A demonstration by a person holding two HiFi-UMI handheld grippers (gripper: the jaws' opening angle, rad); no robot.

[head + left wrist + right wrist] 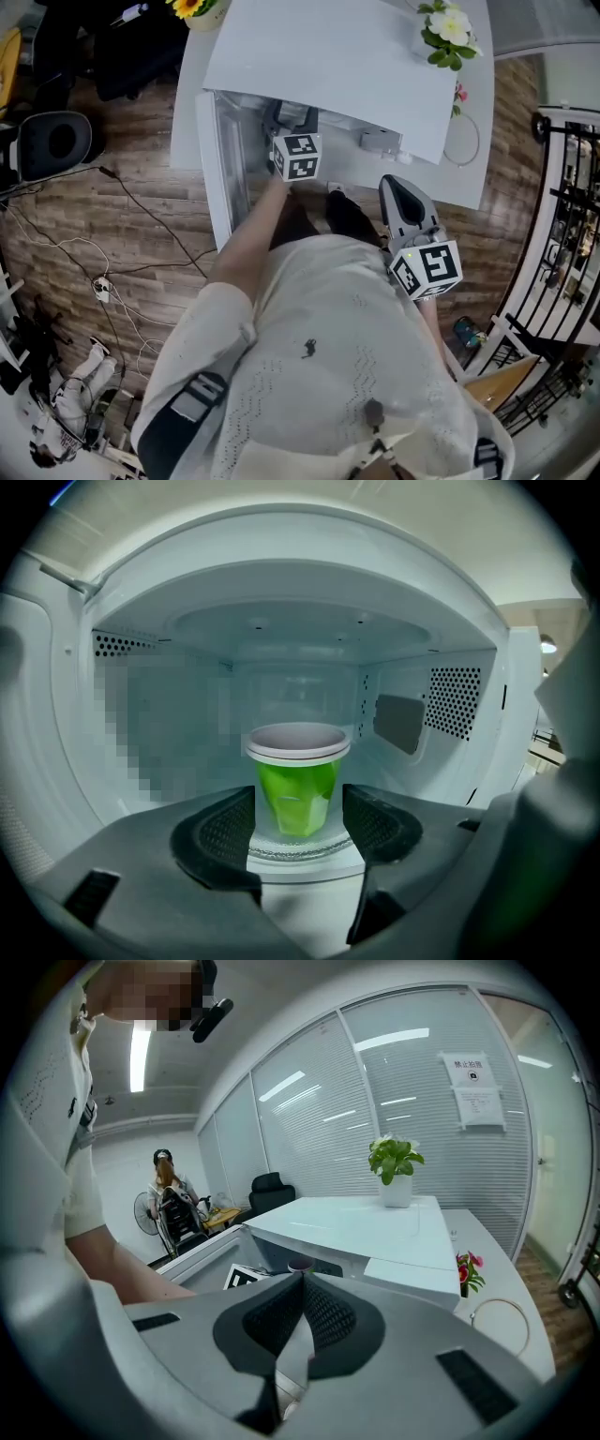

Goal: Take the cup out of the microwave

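Observation:
A green cup with a white rim stands upright on the glass turntable inside the white microwave. Its door hangs open at the left. My left gripper reaches into the cavity, open, its dark pads on either side of the cup's lower part without gripping it. In the head view the left gripper is at the microwave's mouth and the cup is hidden. My right gripper hangs in front of the microwave at the right, shut and empty. Its own view shows the right gripper with pads together.
The microwave sits on a white table with a potted plant on its top and flowers beside it. Cables and a chair are on the wooden floor at the left. A railing stands at the right.

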